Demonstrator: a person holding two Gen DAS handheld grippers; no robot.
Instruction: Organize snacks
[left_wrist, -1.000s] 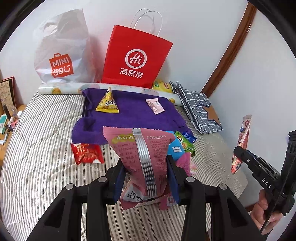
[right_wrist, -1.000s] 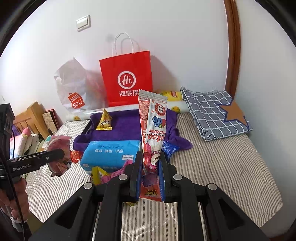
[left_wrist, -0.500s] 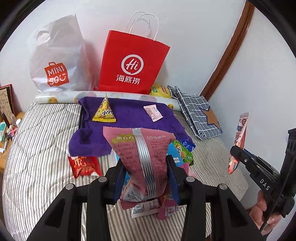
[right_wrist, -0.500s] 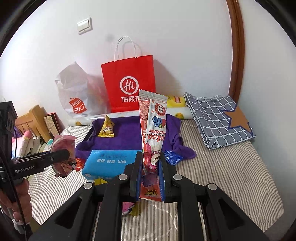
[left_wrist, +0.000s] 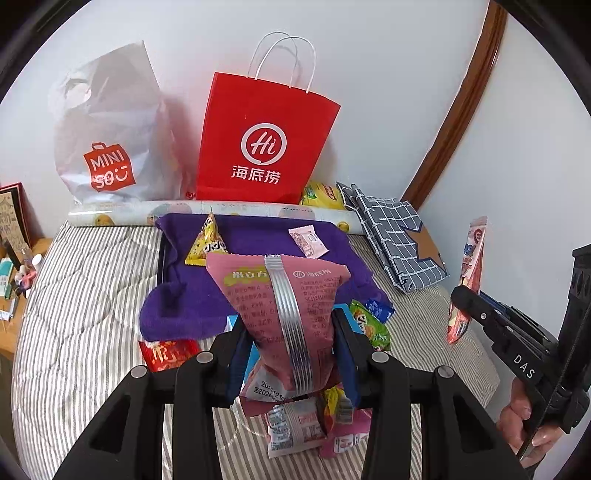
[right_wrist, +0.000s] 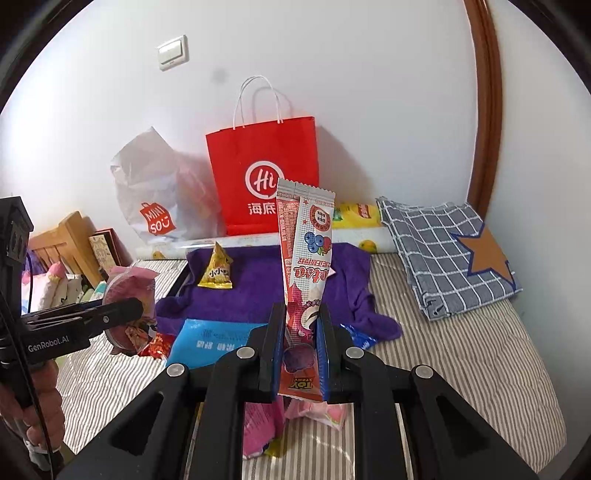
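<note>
Both tongs loaded, moving in toward the purple towel

Left tongs stay clamped on the pink snack bag, right tongs on the tall stick packet; the purple towel looms nearer than before, so placement seems close.

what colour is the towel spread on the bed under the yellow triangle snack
Purple. The towel shows best in the left wrist view, with the yellow triangle snack lying on it.

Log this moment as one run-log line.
left tool: shut on pink snack bag | right tool: shut on long candy stick pack | both held above bed
</note>
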